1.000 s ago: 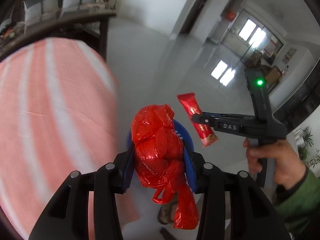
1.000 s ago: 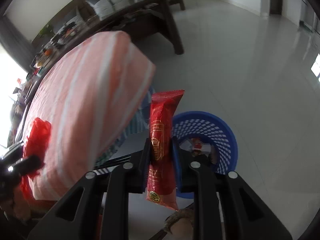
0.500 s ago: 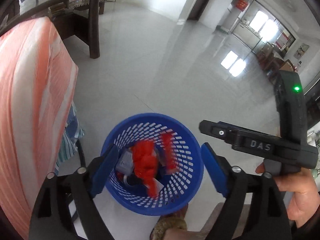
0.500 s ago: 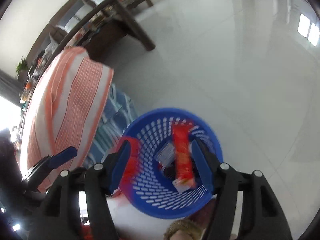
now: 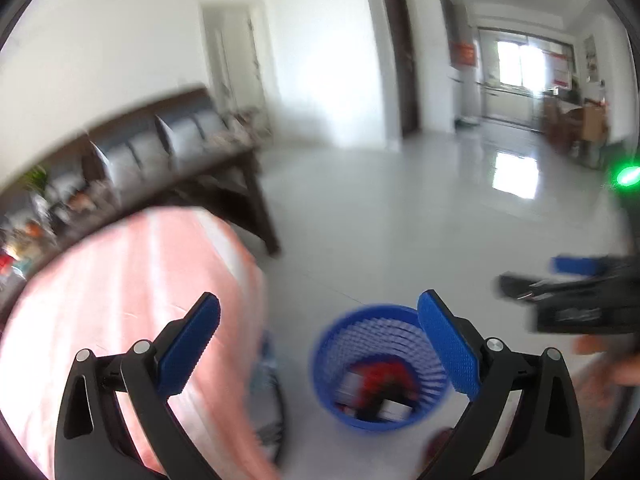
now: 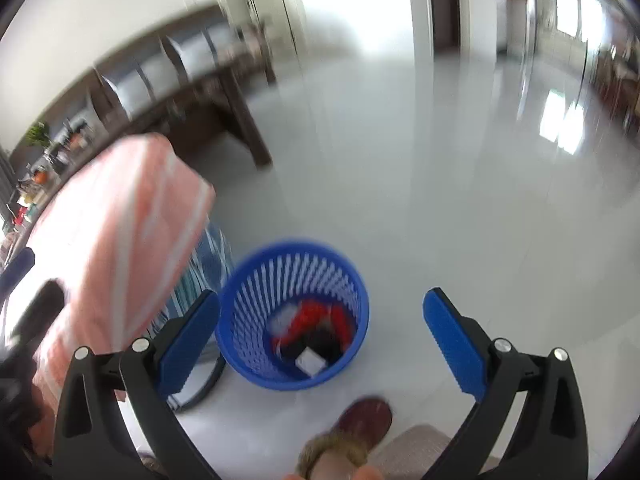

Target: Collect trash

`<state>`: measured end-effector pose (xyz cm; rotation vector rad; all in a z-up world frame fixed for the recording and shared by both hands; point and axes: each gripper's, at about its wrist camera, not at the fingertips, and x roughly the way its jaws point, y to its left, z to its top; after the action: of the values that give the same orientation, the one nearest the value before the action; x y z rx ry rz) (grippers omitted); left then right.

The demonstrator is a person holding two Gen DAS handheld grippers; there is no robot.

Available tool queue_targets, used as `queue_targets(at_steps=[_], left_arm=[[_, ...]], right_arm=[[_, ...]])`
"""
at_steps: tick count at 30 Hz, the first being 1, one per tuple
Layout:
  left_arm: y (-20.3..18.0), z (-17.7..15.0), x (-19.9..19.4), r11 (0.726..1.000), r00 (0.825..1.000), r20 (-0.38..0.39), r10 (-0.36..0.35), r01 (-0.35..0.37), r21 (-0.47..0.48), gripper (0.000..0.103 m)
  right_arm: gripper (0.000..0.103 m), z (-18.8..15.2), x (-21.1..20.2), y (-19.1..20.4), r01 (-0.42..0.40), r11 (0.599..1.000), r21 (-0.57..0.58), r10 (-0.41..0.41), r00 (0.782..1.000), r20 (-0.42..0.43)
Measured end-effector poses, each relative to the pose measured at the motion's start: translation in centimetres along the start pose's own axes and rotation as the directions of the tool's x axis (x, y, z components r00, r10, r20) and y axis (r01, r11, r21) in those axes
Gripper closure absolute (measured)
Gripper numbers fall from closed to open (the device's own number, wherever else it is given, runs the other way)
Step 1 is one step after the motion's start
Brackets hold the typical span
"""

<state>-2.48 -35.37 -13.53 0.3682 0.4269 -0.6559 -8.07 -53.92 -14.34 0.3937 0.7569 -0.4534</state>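
Both jaws opening with nothing between them: left gripper (image 5: 318, 322) and right gripper (image 6: 322, 318); red trash (image 6: 320, 318) lies inside the blue basket (image 6: 240, 300) on the floor (image 6: 460, 220) beside the striped table's (image 6: 120, 220) corner.

Left tongs (image 5: 320, 322) opening, nothing between — blue basket (image 5: 378, 366) holds red trash (image 5: 380, 378).

— Could any writing be read anywhere?

— None. The red sign on the far wall (image 5: 463, 53) was a blur, and the marking on the black body of the right gripper (image 5: 576, 314) was smeared past reading.
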Motion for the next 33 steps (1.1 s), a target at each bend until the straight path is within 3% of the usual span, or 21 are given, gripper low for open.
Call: queue_targets(at_steps=[3, 7, 10, 13, 25, 33], left_arm=[[-0.7, -0.6, 0.1, 0.998, 0.997, -0.061, -0.036, 0.039, 0.042, 0.005], [-0.4, -1.2, 0.4, 0.996, 0.983, -0.165, -0.079, 0.083, 0.014, 0.005], [0.6, -1.7, 0.9, 0.985, 0.958, -0.23, -0.171, 0.163, -0.054, 0.005], [1.2, -2.0, 1.2, 0.981, 0.945, -0.262, -0.194, 0.179, -0.08, 0.005], [2.5, -2.1, 3.0, 0.973, 0.916, -0.335, -0.22, 0.184, -0.136, 0.005], [2.7, -2.0, 3.4, 0.976, 0.918, -0.337, -0.208, 0.171, -0.135, 0.005]], right_arm=[[0.005, -1.1, -3.3, 0.1, -0.009, 0.998, 0.061, 0.004, 0.996, 0.085], [0.005, -1.4, -4.0, -0.3, -0.051, 0.994, 0.094, 0.048, 0.998, 0.03], [0.005, -1.6, -4.6, 0.4, 0.015, 0.999, 0.04, -0.016, 1.0, 0.021], [0.005, -2.0, -5.2, 1.3, 0.044, 0.999, 0.002, -0.044, 0.999, 0.008], [0.005, -4.0, -4.7, 3.7, 0.067, 0.996, -0.051, -0.072, 0.993, -0.094], [0.005, -4.3, -4.4, 4.2, 0.066, 0.997, -0.048, -0.071, 0.99, -0.122]])
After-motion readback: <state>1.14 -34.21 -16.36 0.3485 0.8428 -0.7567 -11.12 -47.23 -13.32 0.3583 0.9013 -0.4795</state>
